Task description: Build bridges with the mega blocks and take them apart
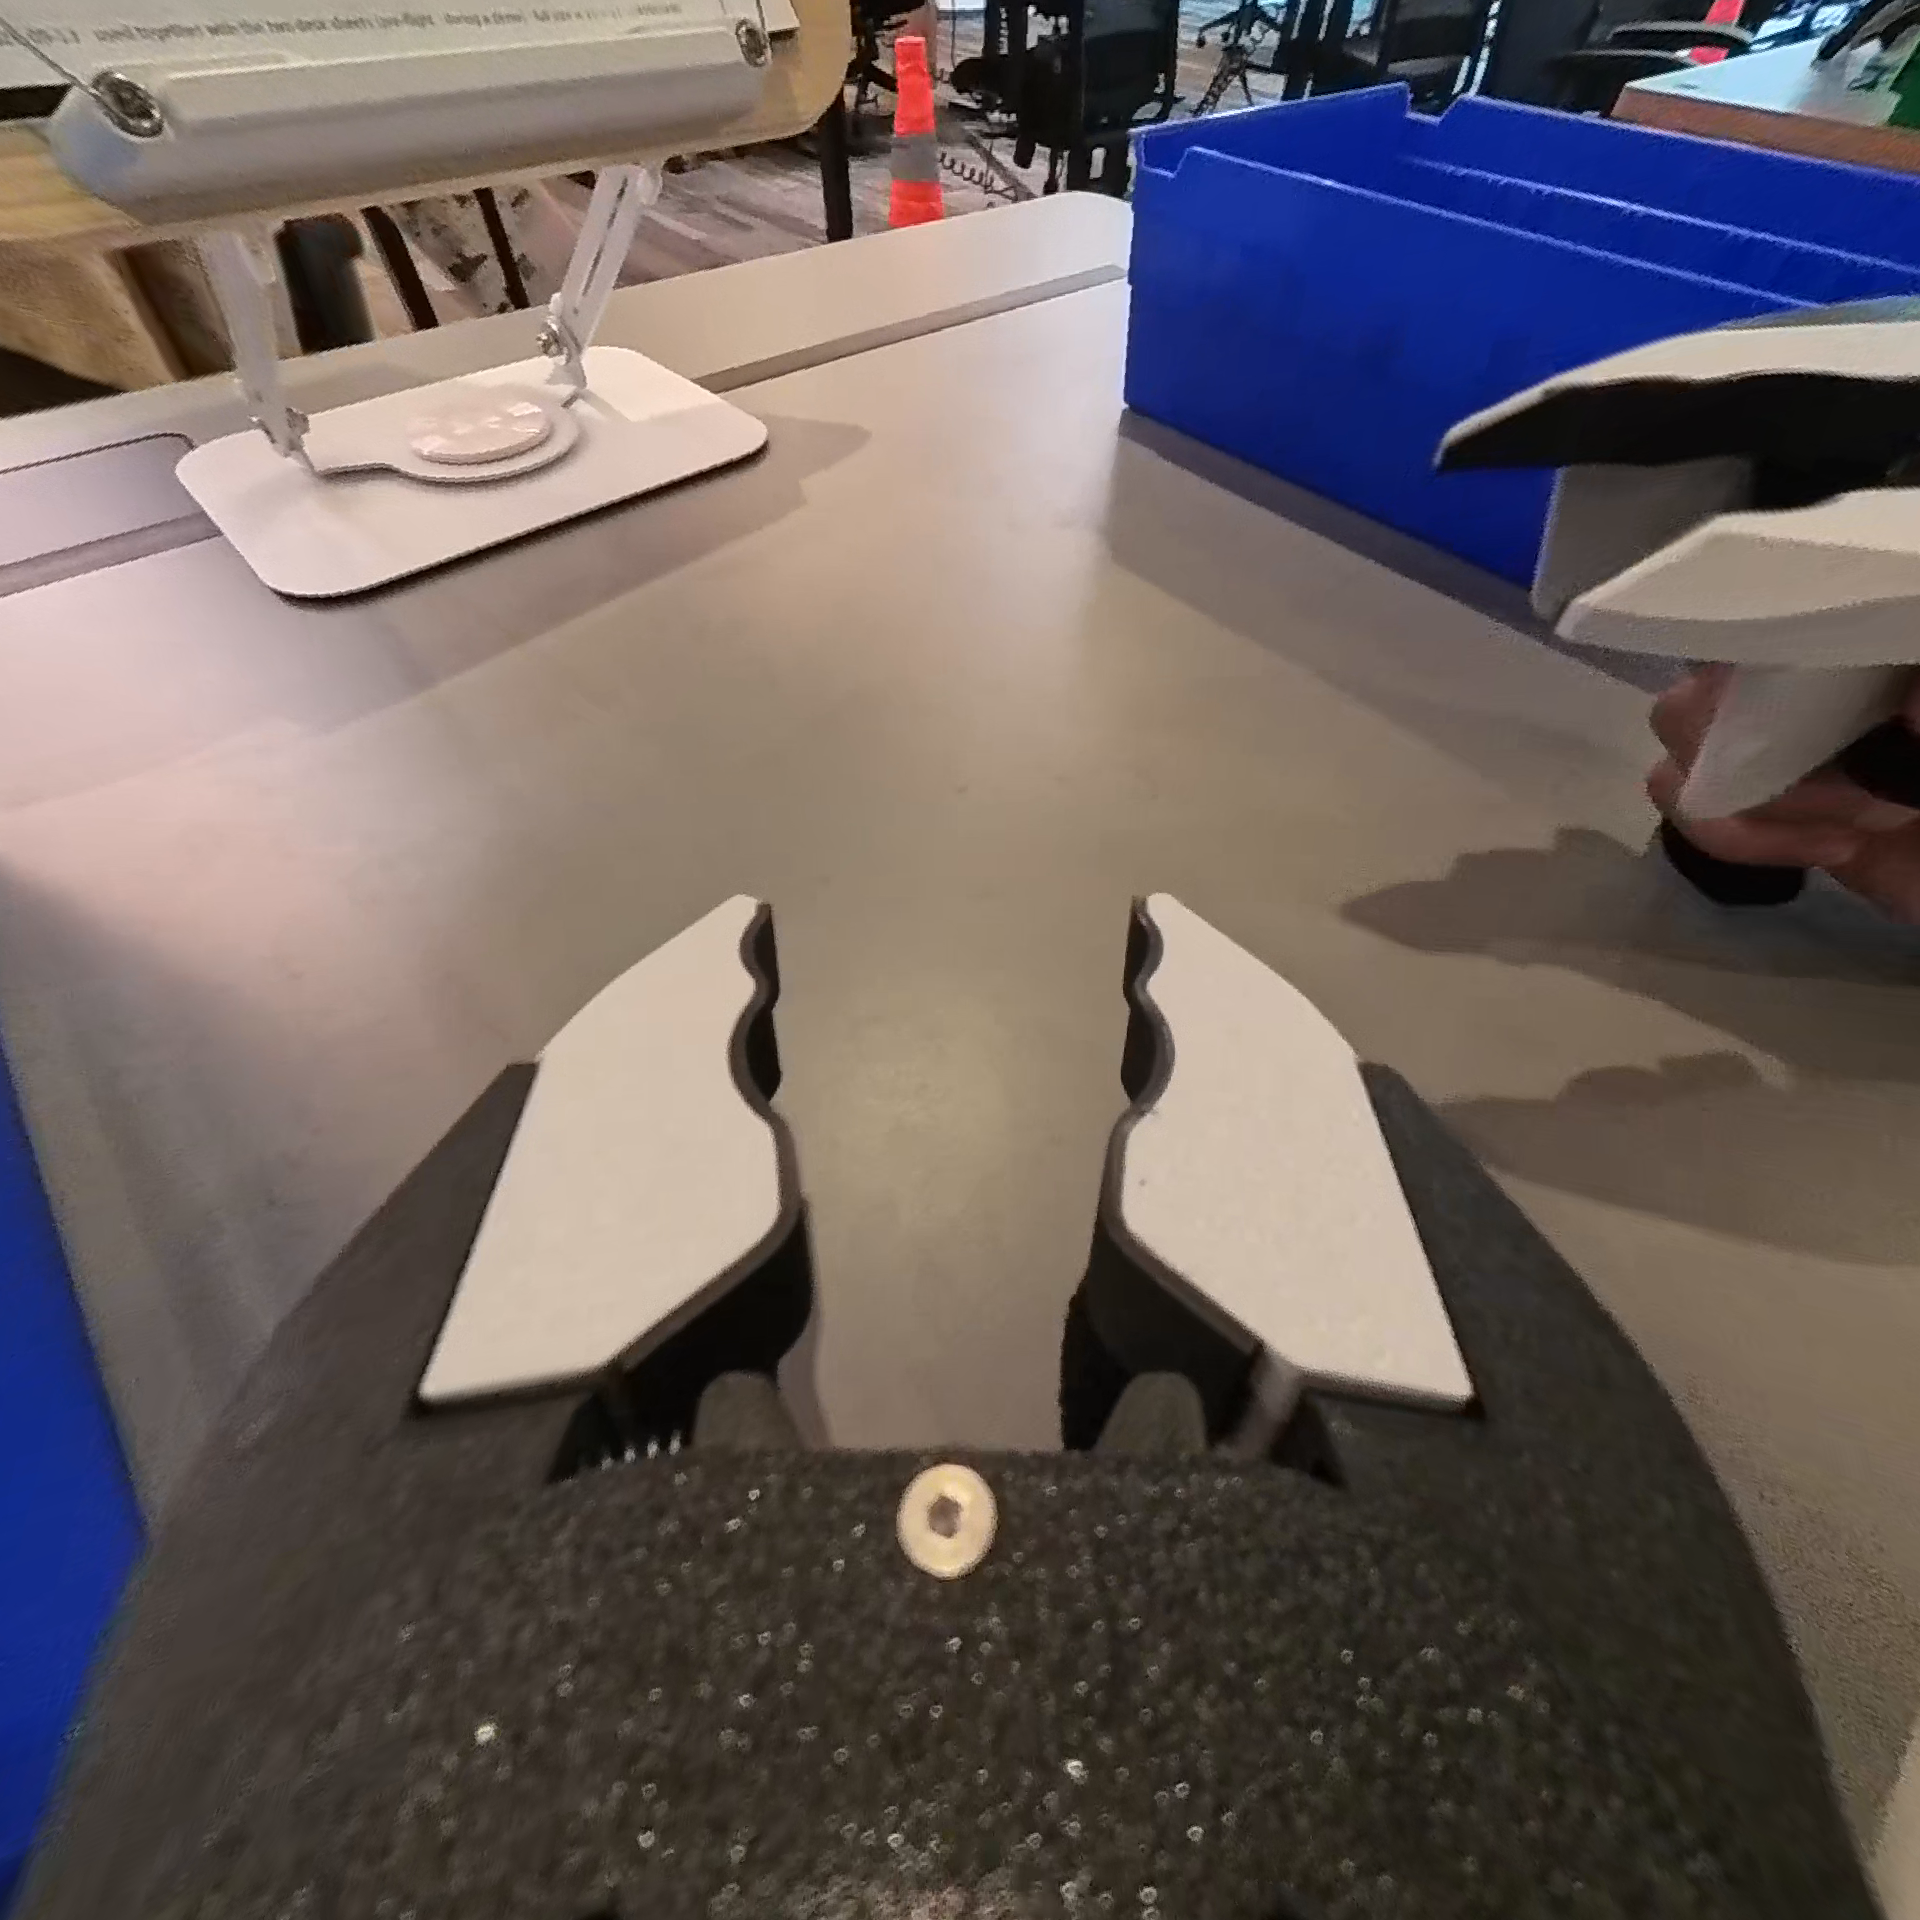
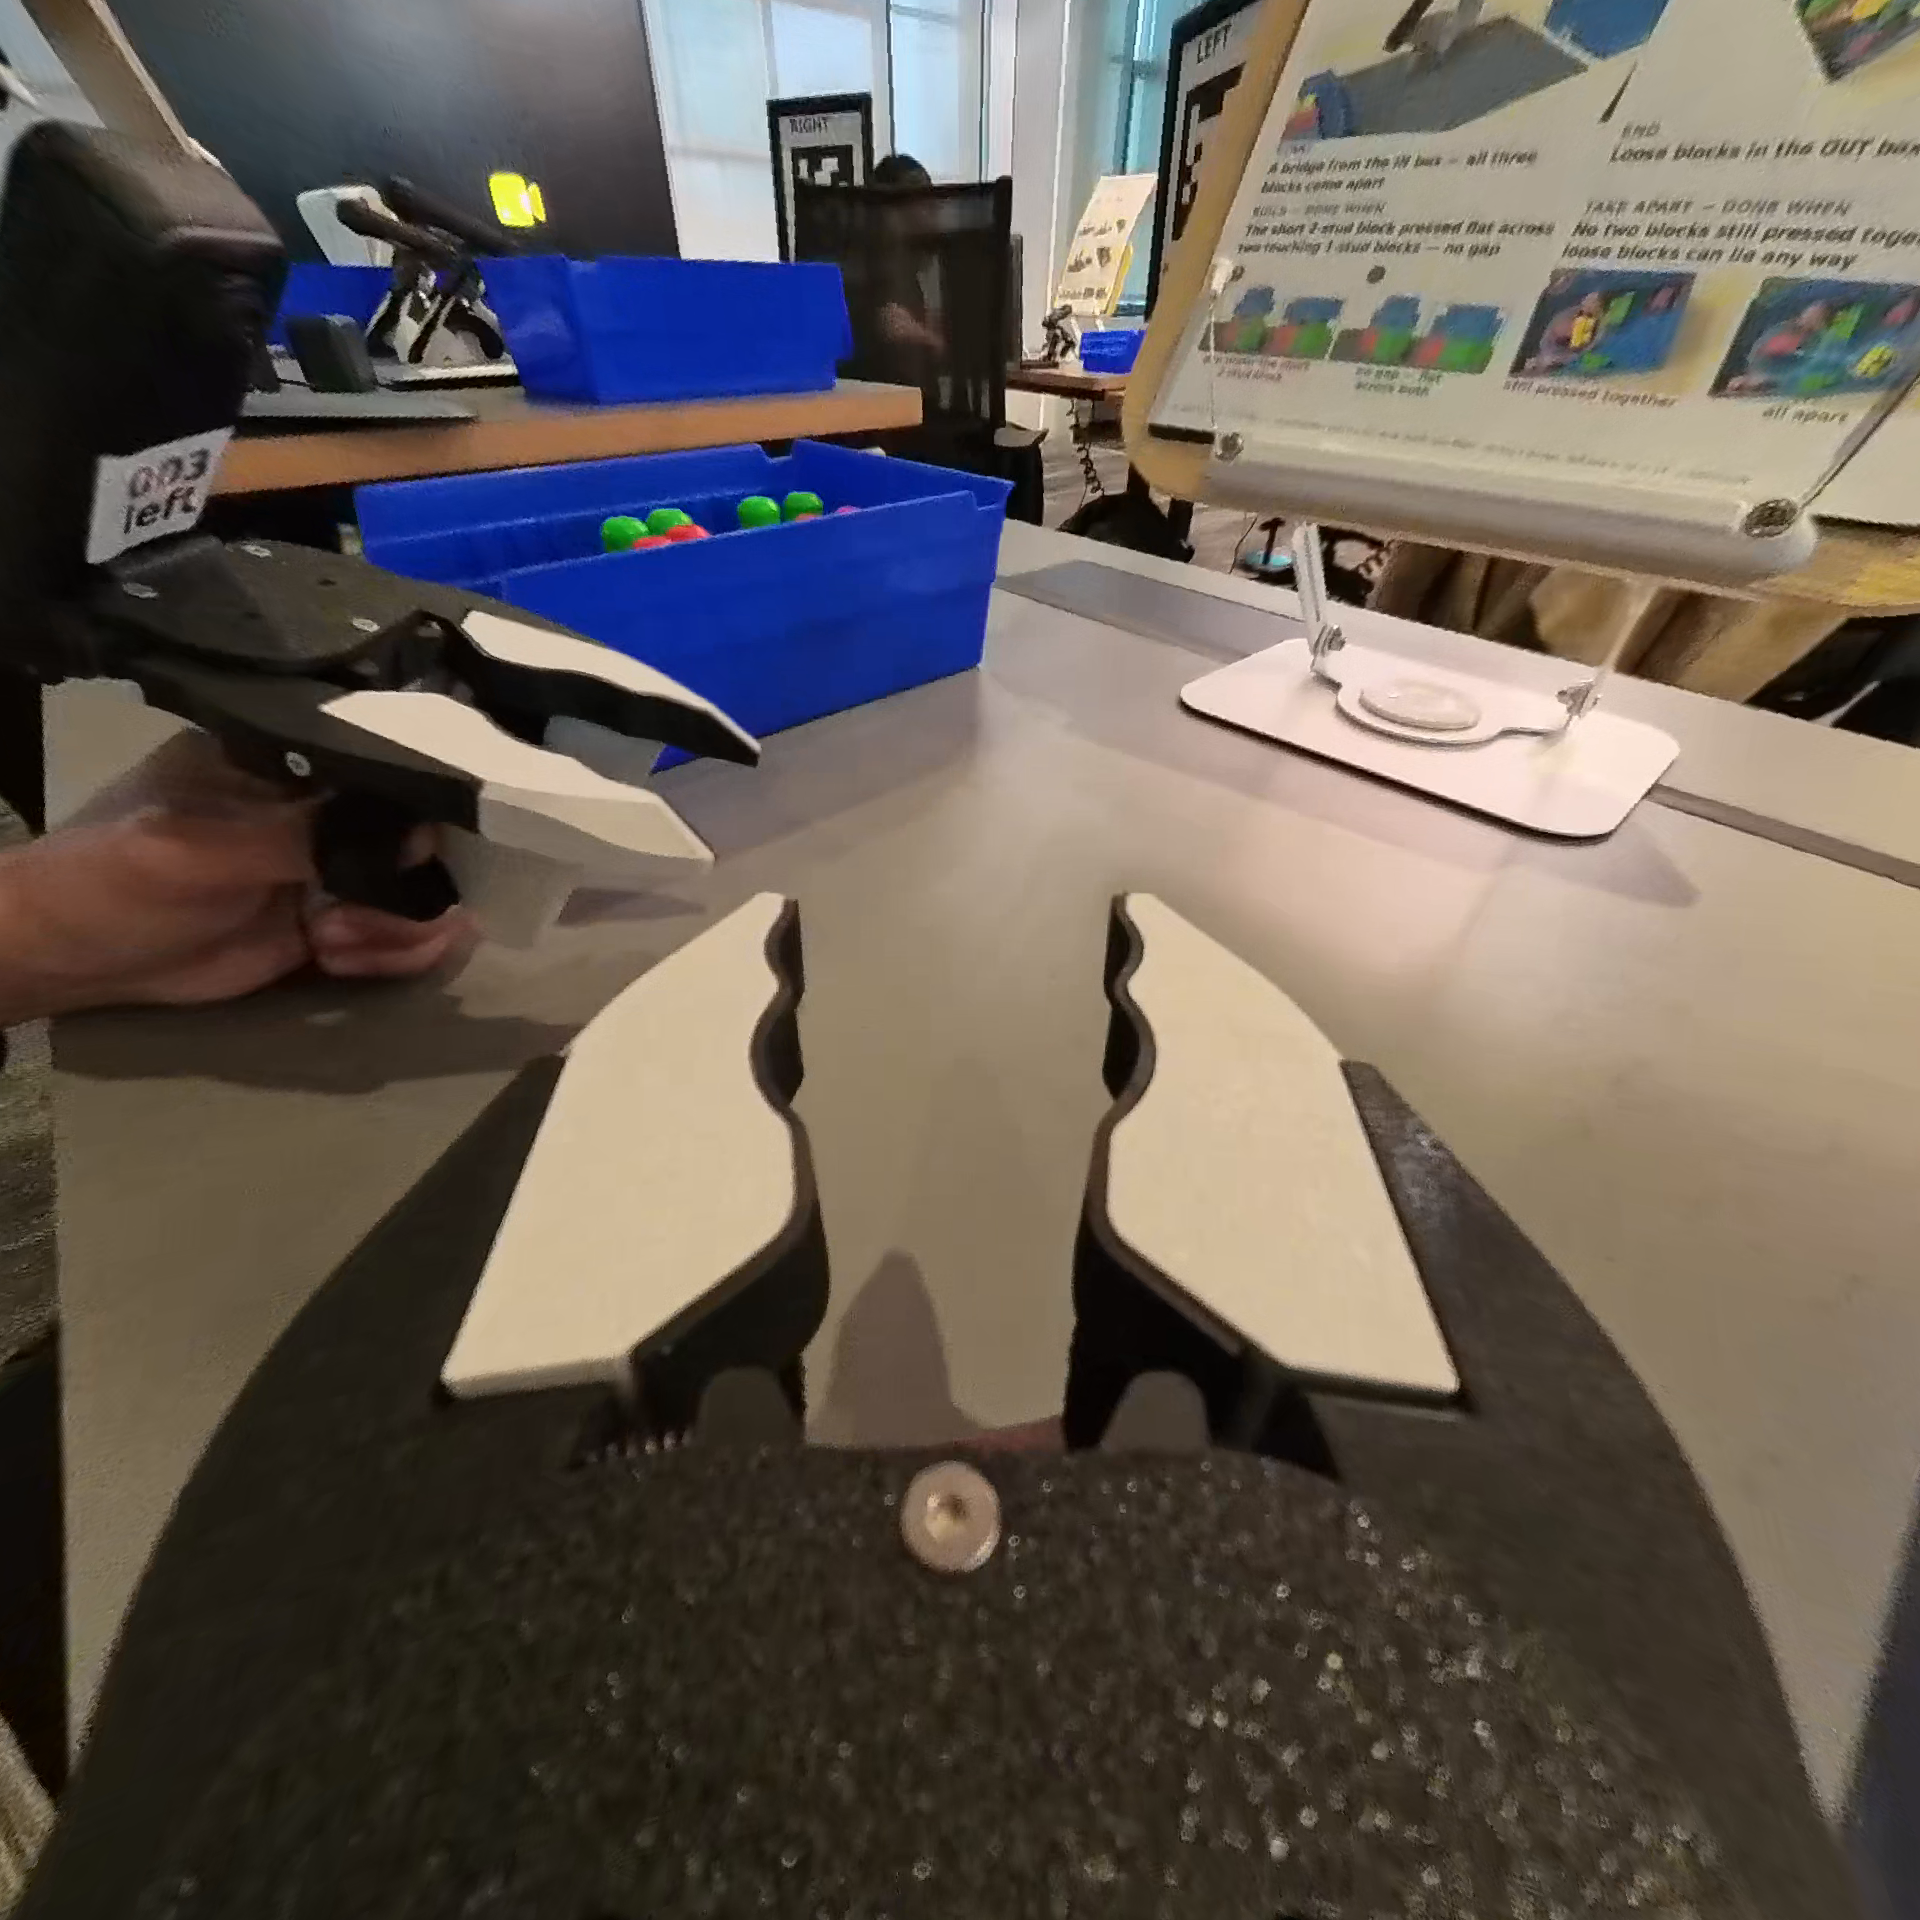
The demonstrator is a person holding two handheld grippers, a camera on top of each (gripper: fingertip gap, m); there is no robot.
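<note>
My left gripper [image 1: 951, 914] is open and empty over the bare grey table [image 1: 935, 675]. My right gripper [image 2: 954, 909] is open and empty over the same table [image 2: 1143, 935]. Green and red mega blocks [image 2: 686, 525] lie in a blue bin [image 2: 748, 613] at the far left in the right wrist view. The left gripper [image 2: 727, 790] shows there too, held by a hand, in front of that bin. The right gripper [image 1: 1507, 540] shows at the right edge of the left wrist view, in front of another blue bin [image 1: 1351, 343] whose contents are hidden.
A white stand [image 1: 468, 488] holding an instruction card [image 2: 1558, 239] sits at the table's far side. A blue edge [image 1: 52, 1351] shows at the left of the left wrist view. Another table with a blue bin [image 2: 665, 322] stands behind. An orange cone [image 1: 914, 135] stands on the floor.
</note>
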